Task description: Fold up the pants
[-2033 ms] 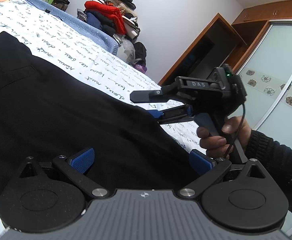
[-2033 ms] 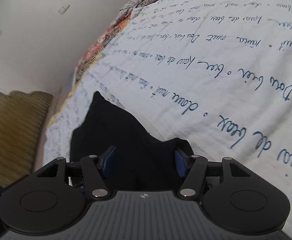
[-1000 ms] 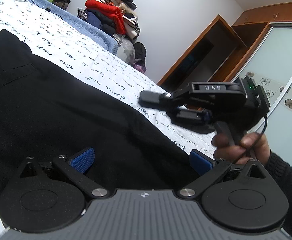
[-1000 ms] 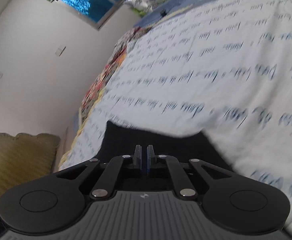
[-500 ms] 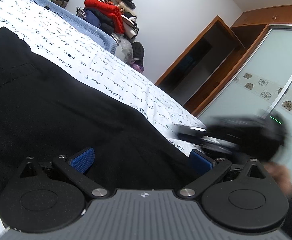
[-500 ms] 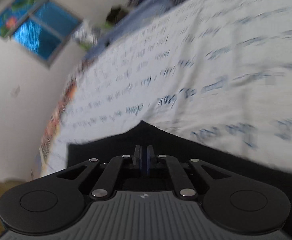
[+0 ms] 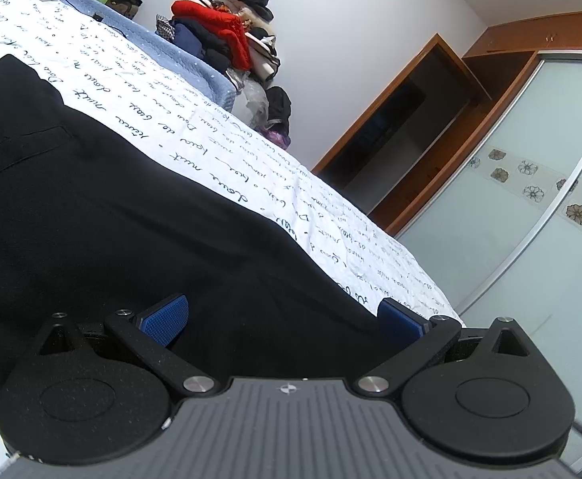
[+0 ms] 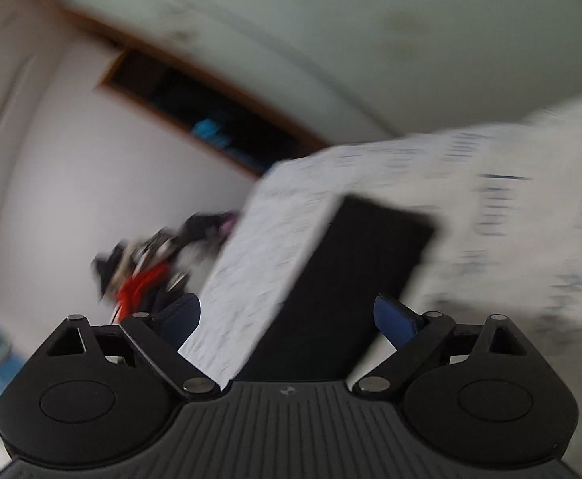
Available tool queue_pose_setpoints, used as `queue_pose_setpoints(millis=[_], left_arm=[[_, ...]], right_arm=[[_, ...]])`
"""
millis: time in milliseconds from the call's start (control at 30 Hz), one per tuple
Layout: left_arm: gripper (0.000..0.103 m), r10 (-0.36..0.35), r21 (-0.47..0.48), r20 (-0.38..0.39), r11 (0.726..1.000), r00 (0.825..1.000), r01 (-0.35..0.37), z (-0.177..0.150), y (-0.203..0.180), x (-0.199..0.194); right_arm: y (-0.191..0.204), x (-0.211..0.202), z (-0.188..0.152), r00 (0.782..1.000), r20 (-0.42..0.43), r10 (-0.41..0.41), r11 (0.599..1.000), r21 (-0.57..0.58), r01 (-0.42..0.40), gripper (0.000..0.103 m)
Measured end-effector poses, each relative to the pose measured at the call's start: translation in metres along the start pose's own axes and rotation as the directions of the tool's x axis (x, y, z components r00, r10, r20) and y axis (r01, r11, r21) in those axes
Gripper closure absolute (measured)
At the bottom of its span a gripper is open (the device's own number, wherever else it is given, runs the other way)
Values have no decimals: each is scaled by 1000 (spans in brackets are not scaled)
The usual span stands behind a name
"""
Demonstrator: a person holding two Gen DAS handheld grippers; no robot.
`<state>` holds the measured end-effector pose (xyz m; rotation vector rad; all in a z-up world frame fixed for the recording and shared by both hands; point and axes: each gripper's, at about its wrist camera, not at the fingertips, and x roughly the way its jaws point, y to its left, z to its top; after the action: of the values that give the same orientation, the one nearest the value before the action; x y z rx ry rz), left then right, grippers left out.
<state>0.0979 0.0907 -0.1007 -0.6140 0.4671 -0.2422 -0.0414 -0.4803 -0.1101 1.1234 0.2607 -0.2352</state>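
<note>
Now the black pants point(image 7: 103, 215) are lying flat across the script-printed bedsheet point(image 7: 211, 151). Left gripper point(image 7: 283, 319) is hovering low over them, pads spread, pinching nothing. Right gripper point(image 8: 287, 317), view blurred, is gaping wide, jaws just opened, gripping nothing; one pant leg point(image 8: 346, 279) is stretching ahead.

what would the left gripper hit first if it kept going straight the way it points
Most likely the black pants: the cloth lies right ahead of the left gripper, between its open jaws, spread on the printed bedsheet. Depth is hard to judge.

Bedroom: bed point(image 7: 251, 167), wardrobe point(image 7: 510, 207), clothes pile point(image 7: 227, 40)
</note>
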Motion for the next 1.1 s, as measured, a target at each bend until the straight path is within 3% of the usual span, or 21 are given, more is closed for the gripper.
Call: queue_pose_setpoints(millis=[100,233,533,667,933,1000,1033,1067,1100], left_arm=[[1,7,9,-3,1000,1000,-7,0,-1,0],[1,33,36,-9,999,999,-33,-1,-6,1],[1,71,74,-17,995,997,-69,-2,-11,2],[1,76,79,-17,994,997,-74,-3,-12,3],[1,96,102,-19,990,995,-94,-3,-16,4],[1,107,116,-20,988,994,-104,-3,-17,4],[1,111,121,-20,987,994,-108,-4,-19,5],[1,115,124,-21,986,993,-111,-4,-21,6],[1,118,128,-22,985,993,-114,-4,-22,6]], right_arm=[[-23,14,0,999,-34,-11,997,82,14,8],[-25,26,13,999,-35,-2,1000,28,3,8],[-30,14,37,1000,-14,18,998,59,-17,8],[-39,11,48,1000,15,20,987,158,-22,8],[-18,25,40,997,-31,-76,997,8,76,11],[-19,27,40,996,-8,-94,996,5,94,23],[-21,27,40,996,-1,-95,995,13,95,37],[-24,26,39,996,12,-89,996,20,89,84],[-32,29,37,997,2,-80,996,41,80,95]])
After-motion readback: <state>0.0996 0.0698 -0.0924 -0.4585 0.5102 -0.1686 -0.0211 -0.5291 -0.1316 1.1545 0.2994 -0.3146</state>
